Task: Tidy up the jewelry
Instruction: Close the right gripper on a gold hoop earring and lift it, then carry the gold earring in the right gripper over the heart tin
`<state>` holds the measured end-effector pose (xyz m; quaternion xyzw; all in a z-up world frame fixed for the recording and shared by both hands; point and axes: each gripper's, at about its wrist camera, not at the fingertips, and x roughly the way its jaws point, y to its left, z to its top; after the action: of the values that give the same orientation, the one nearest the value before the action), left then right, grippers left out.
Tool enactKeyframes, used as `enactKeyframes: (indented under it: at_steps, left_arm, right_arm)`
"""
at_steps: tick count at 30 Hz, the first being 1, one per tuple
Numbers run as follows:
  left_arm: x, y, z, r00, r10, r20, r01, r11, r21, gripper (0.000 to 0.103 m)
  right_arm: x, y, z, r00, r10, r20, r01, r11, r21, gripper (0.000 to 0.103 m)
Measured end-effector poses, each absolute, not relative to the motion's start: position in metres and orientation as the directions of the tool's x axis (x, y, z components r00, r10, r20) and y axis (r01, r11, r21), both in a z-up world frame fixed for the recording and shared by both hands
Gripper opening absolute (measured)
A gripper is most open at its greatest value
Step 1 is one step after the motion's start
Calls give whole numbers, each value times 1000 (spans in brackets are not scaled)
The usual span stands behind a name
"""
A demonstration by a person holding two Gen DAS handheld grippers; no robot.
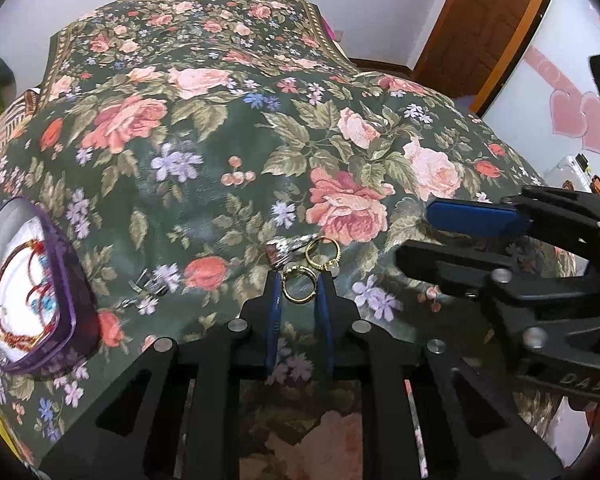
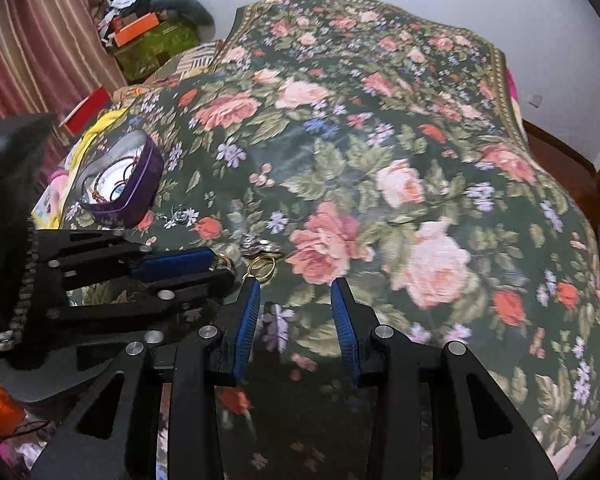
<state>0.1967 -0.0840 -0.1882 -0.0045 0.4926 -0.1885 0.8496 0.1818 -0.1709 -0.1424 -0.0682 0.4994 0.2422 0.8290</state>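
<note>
Jewelry lies low of centre in the left wrist view: one gold ring (image 1: pixel 299 286) sits between the blue pads (image 1: pixel 275 308) of the left gripper (image 1: pixel 299 280), which stand narrowly apart on either side of it. We cannot tell whether the pads touch the ring. A second gold ring (image 1: pixel 323 253) lies just above and right of it, touching a silver piece (image 1: pixel 290 249) whose form is too blurred to identify. More small silver items (image 1: pixel 148 285) lie to the left on the floral cloth (image 1: pixel 204 184); their shape is unclear.

In the right wrist view, the right gripper (image 2: pixel 296 286) hovers over the cloth with its fingers set wide apart and nothing between them. The left gripper partly hides one ring in this view.

At the left edge of the left wrist view, a purple box (image 1: pixel 40 292) holding red and blue strung pieces is cut off by the frame. We read "DAS" on the right gripper's body at the lower right.
</note>
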Motion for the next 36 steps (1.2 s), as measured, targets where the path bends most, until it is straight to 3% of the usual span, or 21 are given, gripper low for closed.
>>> enactKeyframes:
  at_steps: [11, 13, 17, 18, 36]
  left_arm:
    - [175, -36, -175, 507, -293, -811, 238, 951, -196, 17]
    - [174, -29, -172, 515, -298, -804, 228, 952, -207, 17]
    - [172, -20, -165, 531, -323, -783, 215, 946, -244, 17]
    - [171, -20, -164, 536, -323, -780, 214, 946, -245, 17]
    - [147, 0, -115, 639, -280, -716, 183, 960, -212, 17]
  right_arm:
    - [187, -143, -158, 349, 309, -885, -487, 866, 111, 32]
    - [189, -141, -161, 351, 298, -888, -486, 868, 100, 18]
    - [189, -146, -160, 371, 291, -882, -467, 879, 94, 13]
    - [189, -147, -158, 378, 289, -880, -459, 883, 93, 8]
    - [170, -145, -72, 552, 398, -733, -461, 878, 129, 8]
